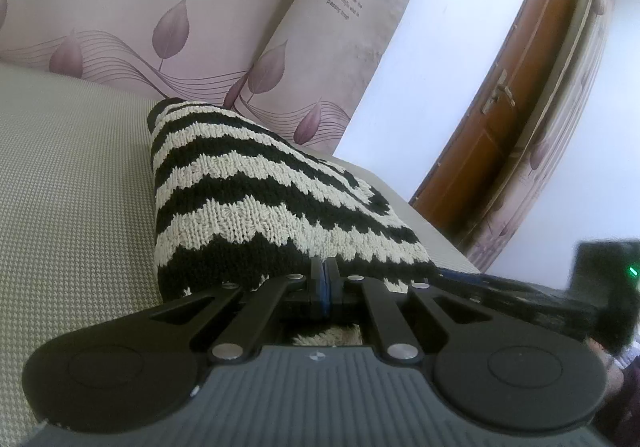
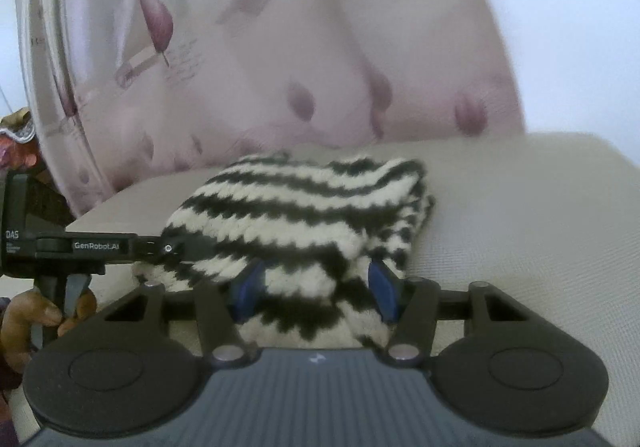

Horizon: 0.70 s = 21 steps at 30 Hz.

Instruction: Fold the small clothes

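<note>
Right wrist view is motion-blurred, so knit detail and the curtain [image 2: 280, 59] print are soft there. Striped knit garment [image 1: 256, 199] lies bunched on the beige cushion [image 1: 72, 175], black and cream zigzag bands; its far end is hidden behind its own hump. Left gripper [image 1: 325, 279]: blue pads pressed together on the near hem, closed on the fabric; the cloth past the pinch is hidden by the linkage. Right gripper [image 2: 316, 287]: blue fingers [image 2: 250, 287] stand apart with a fold of the garment between them; can't tell from this view if the pads actually press on it. The left gripper shows at the left edge of the right view, cut off, a hand [image 2: 24, 323] on its handle, partly out of frame. Behind: leaf-print curtain, white wall [image 1: 440, 67], brown wooden door [image 1: 516, 115] at the right, distorted by the fisheye.
</note>
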Each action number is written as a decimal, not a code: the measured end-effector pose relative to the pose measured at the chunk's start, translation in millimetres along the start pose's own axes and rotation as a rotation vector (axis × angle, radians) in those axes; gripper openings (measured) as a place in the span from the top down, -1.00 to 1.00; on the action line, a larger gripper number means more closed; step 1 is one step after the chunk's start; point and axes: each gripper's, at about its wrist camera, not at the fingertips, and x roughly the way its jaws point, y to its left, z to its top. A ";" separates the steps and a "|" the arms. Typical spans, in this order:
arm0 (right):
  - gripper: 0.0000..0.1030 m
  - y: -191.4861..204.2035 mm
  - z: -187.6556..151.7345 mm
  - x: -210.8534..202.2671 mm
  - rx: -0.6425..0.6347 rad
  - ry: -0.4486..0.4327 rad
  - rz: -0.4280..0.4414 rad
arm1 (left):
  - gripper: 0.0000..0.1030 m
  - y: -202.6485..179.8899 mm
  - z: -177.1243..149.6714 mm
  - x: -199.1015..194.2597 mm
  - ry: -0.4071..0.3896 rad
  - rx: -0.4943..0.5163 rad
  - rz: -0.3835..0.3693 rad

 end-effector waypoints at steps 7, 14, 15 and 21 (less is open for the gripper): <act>0.75 -27.2 23.1 28.0 0.189 0.043 0.073 | 0.79 0.3 0.1 0.2 0.000 0.000 -0.002; 0.77 -26.0 6.0 4.7 0.171 -0.011 0.019 | 0.72 -3.0 -0.2 -0.8 -0.003 0.027 -0.042; 0.78 -30.5 2.1 6.7 0.192 -0.003 0.019 | 0.59 -5.1 -0.4 -1.3 -0.004 0.041 -0.052; 0.78 -30.7 6.8 2.3 0.235 -0.037 0.043 | -0.51 -32.8 -6.4 -6.3 -0.012 0.211 -0.116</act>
